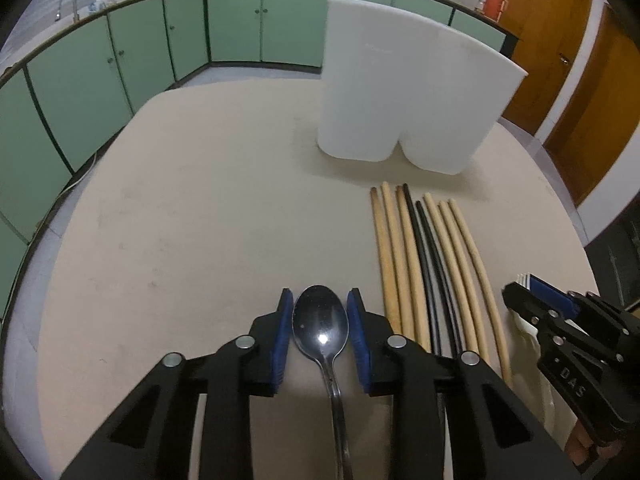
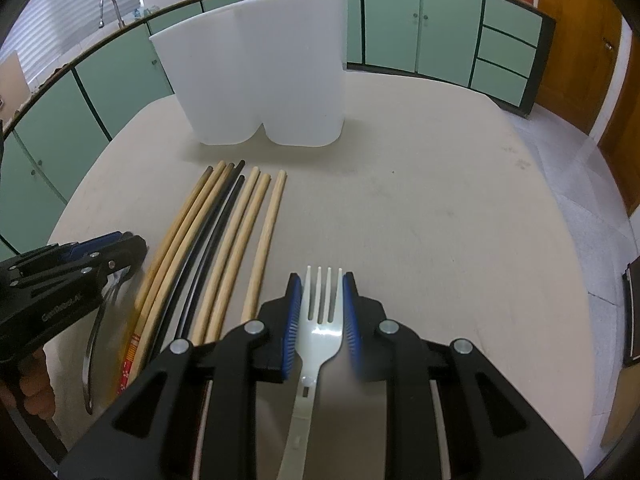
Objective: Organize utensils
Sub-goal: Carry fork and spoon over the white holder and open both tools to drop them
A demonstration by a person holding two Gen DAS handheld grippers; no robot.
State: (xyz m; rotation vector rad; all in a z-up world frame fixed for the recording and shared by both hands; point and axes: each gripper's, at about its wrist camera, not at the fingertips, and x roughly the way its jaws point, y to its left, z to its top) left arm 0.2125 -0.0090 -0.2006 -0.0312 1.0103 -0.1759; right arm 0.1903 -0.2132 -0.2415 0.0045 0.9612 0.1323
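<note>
1. Left wrist view: my left gripper (image 1: 319, 318) has its blue pads drawn in narrow against the bowl of a steel spoon (image 1: 320, 328), handle running back toward me. I judge this a grip taken for lifting it to the white holder (image 1: 404, 92), which stands upright farther along the worktop (image 1: 200, 220). Chopsticks (image 1: 424, 264) lie in a row just to the right, sorted but not yet stowed.

2. Right wrist view: my right gripper (image 2: 319, 312) is narrow, clamped on a white plastic fork (image 2: 322, 320), tines forward, aimed at the holder's compartments. Nothing is visibly stowed yet.
</note>
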